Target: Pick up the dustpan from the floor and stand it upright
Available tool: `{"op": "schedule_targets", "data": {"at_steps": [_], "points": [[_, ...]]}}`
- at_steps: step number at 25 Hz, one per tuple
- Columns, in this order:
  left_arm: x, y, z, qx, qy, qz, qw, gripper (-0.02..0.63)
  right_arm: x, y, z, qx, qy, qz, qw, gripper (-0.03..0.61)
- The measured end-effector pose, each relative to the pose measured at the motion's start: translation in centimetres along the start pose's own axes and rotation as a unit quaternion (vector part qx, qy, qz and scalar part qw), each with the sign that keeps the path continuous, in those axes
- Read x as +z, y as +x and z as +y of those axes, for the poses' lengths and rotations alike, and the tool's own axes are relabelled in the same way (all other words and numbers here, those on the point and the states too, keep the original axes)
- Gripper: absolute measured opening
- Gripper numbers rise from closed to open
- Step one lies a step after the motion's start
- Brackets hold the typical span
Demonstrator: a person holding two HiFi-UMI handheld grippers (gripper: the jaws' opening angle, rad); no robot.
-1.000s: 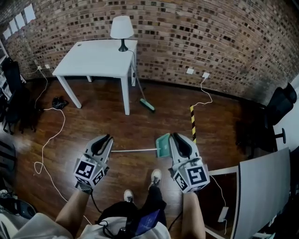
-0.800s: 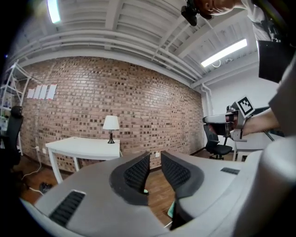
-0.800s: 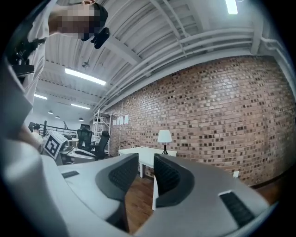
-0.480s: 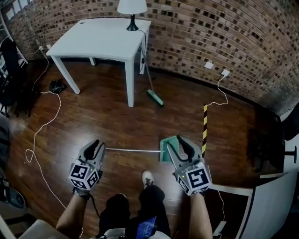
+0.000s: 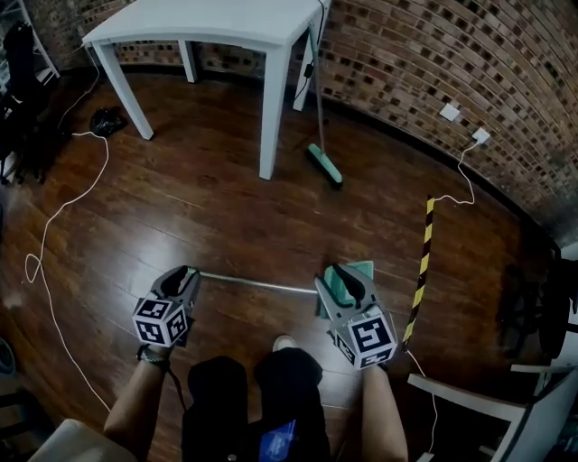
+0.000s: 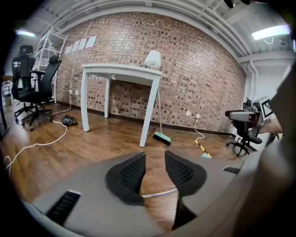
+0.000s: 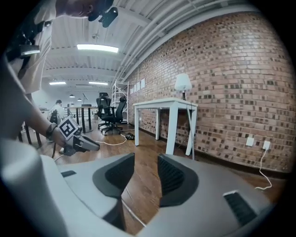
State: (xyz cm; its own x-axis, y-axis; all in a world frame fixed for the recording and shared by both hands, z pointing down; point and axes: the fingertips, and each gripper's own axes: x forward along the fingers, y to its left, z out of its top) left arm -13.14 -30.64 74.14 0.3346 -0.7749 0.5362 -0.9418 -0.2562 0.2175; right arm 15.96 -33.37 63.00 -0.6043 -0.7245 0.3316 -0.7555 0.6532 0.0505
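Observation:
The dustpan lies flat on the wooden floor, its teal pan (image 5: 360,273) to the right and its long metal handle (image 5: 257,283) running left. My left gripper (image 5: 187,272) is low over the handle's free end, jaws opening; the left gripper view shows the handle (image 6: 160,192) crossing below the gap of that gripper (image 6: 155,167), with no pad touching it. My right gripper (image 5: 337,272) is down at the pan end, jaws also opening. Between and under the jaws of the right gripper (image 7: 145,172) runs the thin handle (image 7: 133,215), untouched.
A white table (image 5: 226,25) stands at the back, with a teal-headed broom (image 5: 324,163) leaning beside its leg. A yellow-black strip (image 5: 421,272) lies right of the pan. A white cable (image 5: 56,223) snakes over the floor at left. My shoe (image 5: 284,343) is between the arms.
Both grippers have dropped from waist height down to the dustpan on the floor, and their jaws stand wider. The view has tilted down and closer to the floor.

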Motion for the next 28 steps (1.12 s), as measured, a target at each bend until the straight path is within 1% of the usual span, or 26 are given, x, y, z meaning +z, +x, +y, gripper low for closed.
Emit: {"op": "schedule_targets", "data": {"at_steps": [6,9,11,16,19,21,23,26,28], "points": [[-9.3,7.6,4.2,0.011,-0.045,0.021,0.9987,0.138,-11.3,7.4,0.2,0.043,-0.021,0.044,0.998,0.171],[-13.8,10.0,5.6,0.018,-0.062,0.035,0.9973,0.14,-16.1,10.4,0.4,0.064,-0.032,0.059,0.996,0.172],[-16.4,11.6,6.5,0.02,-0.074,0.045,0.9961,0.153,-18.9,12.3,0.7,0.076,-0.036,0.068,0.994,0.172],[-22.2,15.3,7.1,0.017,-0.082,0.082,0.9931,0.161,-26.5,15.7,2.2,0.116,-0.042,0.11,0.986,0.172],[-25.0,17.4,6.8,0.001,-0.108,0.11,0.988,0.165,-30.8,17.2,3.9,0.149,-0.044,0.14,0.978,0.172],[-26.5,18.5,6.8,-0.005,-0.132,0.124,0.9834,0.17,-33.4,18.1,5.2,0.174,-0.048,0.162,0.97,0.182],[-27.8,19.4,7.0,-0.01,-0.157,0.138,0.9778,0.189,-35.5,19.0,6.3,0.197,-0.051,0.183,0.962,0.187],[-29.2,20.4,7.1,-0.012,-0.196,0.151,0.9689,0.205,-38.4,20.0,7.9,0.229,-0.055,0.211,0.949,0.187],[-29.6,21.0,7.5,-0.01,-0.213,0.151,0.9652,0.213,-40.1,20.6,8.9,0.247,-0.062,0.227,0.94,0.191]]}}
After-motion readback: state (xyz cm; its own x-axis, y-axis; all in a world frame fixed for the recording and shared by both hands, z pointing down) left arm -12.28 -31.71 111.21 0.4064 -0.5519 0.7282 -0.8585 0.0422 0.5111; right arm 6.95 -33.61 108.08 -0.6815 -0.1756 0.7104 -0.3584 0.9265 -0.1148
